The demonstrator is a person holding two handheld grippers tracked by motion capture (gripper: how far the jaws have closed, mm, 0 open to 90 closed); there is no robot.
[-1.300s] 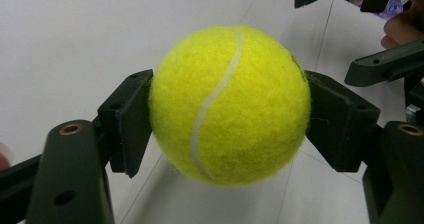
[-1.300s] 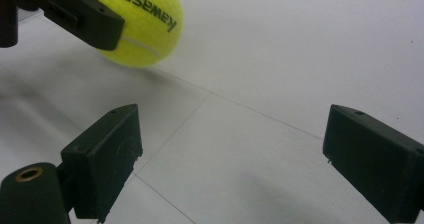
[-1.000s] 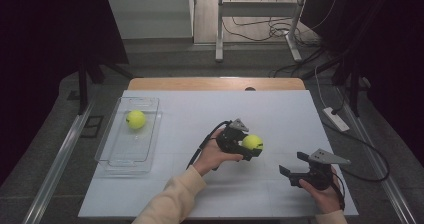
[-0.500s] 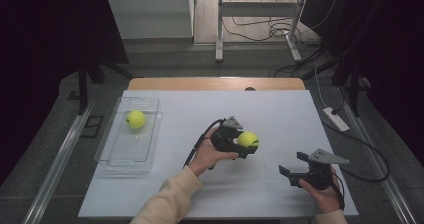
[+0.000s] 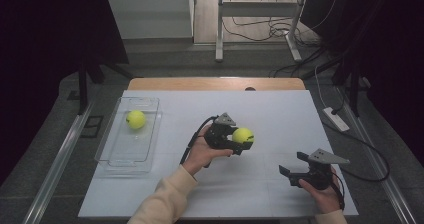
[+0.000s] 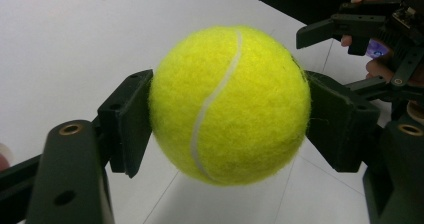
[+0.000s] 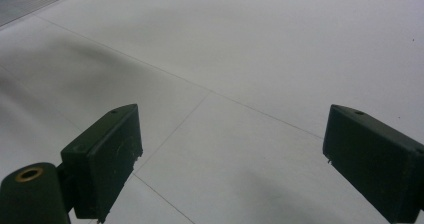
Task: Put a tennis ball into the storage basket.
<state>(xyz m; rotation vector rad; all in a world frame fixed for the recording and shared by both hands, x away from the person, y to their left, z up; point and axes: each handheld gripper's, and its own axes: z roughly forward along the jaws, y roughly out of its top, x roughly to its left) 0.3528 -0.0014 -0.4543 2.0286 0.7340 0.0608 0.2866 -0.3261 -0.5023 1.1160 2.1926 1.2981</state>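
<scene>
Ball (image 6: 230, 104): we list one yellow felt tennis ball, held clear of the bench (image 5: 280, 114) near its middle.
Handling: we judge it light, springy and fuzzy, so not slippery and not fragile; a firm pinch should dent it a little, no more.
Hold: best across the widest part, pads on opposite sides, as we see it taken now in the left gripper view.
Left gripper (image 5: 235, 141): pinching the ball at its two flanks, both pads pressed into the felt.
Right gripper (image 5: 295, 170): spread wide, nothing between the jaws, low over the bench at our near right, well apart from the ball.
Tray (image 5: 150, 129): clear plastic, oblong, at the bench's left side.
Tray contents: a second ball (image 5: 135, 119), same kind, lying toward the far end; the rest of the tray is bare.
</scene>
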